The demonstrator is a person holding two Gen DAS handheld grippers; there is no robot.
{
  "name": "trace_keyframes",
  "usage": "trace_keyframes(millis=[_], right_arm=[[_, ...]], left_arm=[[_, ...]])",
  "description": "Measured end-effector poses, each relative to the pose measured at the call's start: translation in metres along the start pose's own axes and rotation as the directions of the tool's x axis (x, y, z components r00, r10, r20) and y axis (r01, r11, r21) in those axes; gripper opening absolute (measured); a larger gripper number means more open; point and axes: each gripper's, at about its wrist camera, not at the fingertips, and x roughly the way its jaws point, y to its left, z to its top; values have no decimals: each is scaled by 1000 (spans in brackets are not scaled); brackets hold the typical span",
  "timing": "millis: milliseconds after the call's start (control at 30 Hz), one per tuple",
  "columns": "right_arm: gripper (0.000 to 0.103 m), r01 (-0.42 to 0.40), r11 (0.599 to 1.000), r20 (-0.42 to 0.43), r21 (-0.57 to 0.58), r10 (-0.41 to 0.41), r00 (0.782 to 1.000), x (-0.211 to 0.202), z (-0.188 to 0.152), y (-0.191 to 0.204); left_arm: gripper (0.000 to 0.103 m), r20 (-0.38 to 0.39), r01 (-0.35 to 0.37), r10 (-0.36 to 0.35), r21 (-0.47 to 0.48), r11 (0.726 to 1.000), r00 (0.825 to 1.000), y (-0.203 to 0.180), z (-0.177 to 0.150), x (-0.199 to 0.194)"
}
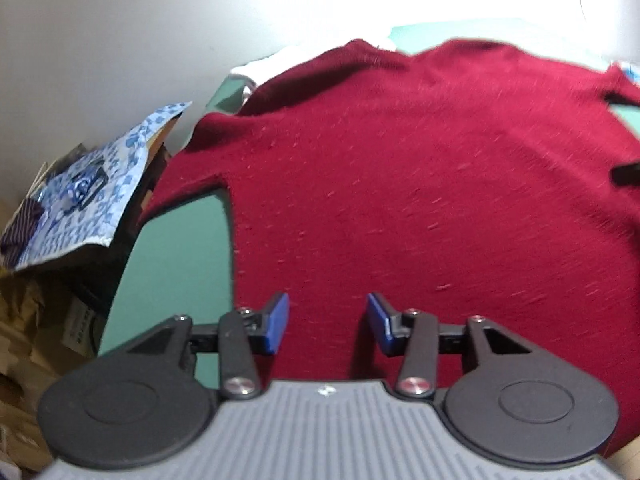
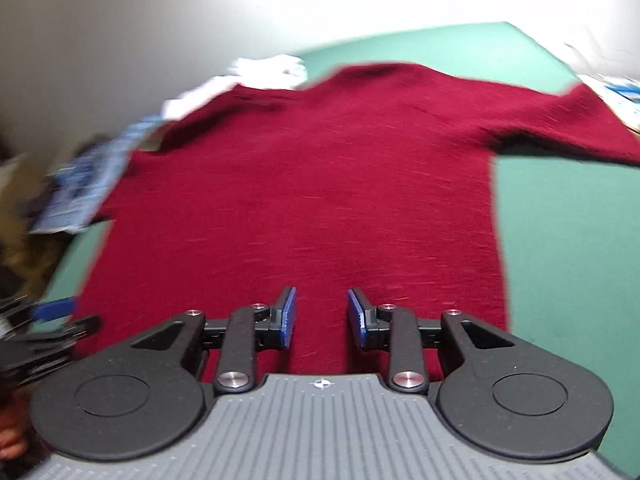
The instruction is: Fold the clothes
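Table: a green surface (image 2: 568, 216) runs under everything and shows bare along both sides of the garment.
Sweater: a dark red knit sweater (image 2: 304, 200) lies spread flat on the table, hem toward the cameras, one sleeve reaching out to the right edge in the right wrist view.
Containers: off the table's left edge, what looks like a cardboard box holds a blue-and-white patterned bag (image 1: 92, 184) with a dark striped cloth on it; too blurred to tell more.
White cloth: a pale bundle (image 2: 256, 76) sits beyond the sweater's far shoulder.
Left gripper (image 1: 327, 326): tilted down over the hem's left part, jaws parted, nothing between the blue pads, only sweater beneath.
Right gripper (image 2: 322, 318): tilted down over the hem's middle, jaws a narrower gap apart, gripping nothing.
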Motion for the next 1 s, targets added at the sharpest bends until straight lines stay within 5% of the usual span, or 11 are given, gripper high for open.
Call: trace_keyframes(millis=[67,133,233,333,467,600,667,767,867,1000], right_arm=[[23,72,996,20,44,-73,997,-6,2,-9],[14,131,986,31,101,-134,990,-13,3,-19],[25,71,965,40,253,-84,996,-20,1,-26],[33,105,974,18,202,-111,994,-7,0,-2],[31,185,974,44,130,-192,980,-12,-5,8],[27,204,956,20,210,-213,977,-22,8,-10],[37,198,937,67,288,-226,972,-41,19,-38],[59,286,867,108,408,-356,928,-74,38,-100],[60,298,736,76,608,-427,901,-98,47,-181],[61,191,518,8,834,-356,934,-94,42,-280]], left_arm=[[66,8,13,-13,27,1000,1000,11,2,3],[63,15,25,-26,53,998,1000,23,3,6],[58,79,81,-87,74,994,993,35,20,6],[58,130,160,-174,111,981,976,30,47,18],[59,114,248,-265,148,958,957,5,69,40],[61,78,308,-324,163,937,943,-19,80,60],[63,71,300,-314,155,941,947,-25,75,63],[77,74,261,-271,118,958,960,-31,69,63],[90,45,219,-220,40,975,974,-31,70,64],[94,10,154,-153,-55,987,988,-34,72,63]])
